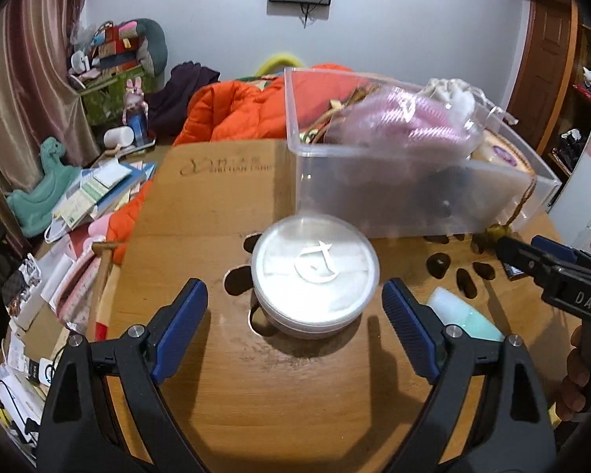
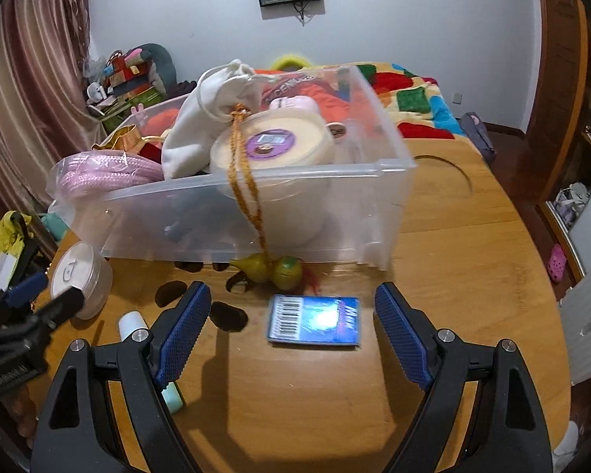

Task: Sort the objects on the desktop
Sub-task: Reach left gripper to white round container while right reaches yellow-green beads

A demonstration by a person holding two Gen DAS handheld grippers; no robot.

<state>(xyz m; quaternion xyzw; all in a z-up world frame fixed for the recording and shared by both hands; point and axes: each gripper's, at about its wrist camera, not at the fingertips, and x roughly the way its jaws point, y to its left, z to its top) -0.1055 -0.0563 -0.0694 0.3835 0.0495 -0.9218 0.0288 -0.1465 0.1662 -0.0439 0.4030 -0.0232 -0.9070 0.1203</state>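
Observation:
A round white lidded jar [image 1: 315,272] stands on the wooden table between the open fingers of my left gripper [image 1: 295,315]; it also shows in the right wrist view [image 2: 80,276]. My right gripper [image 2: 291,327] is open around a blue card box [image 2: 314,319] lying flat. A clear plastic bin [image 2: 256,201] behind holds a pink cord, a white pouch and a round box. A small green gourd ornament [image 2: 272,268] on an orange cord hangs out of the bin onto the table. A mint tube [image 1: 465,315] lies between the grippers.
The wooden table [image 2: 472,256] has dark cut-out holes [image 1: 439,264] near the bin. An orange jacket [image 1: 240,110] and a pile of books and papers [image 1: 98,193] lie at the left. A bed with a colourful blanket [image 2: 413,98] is behind.

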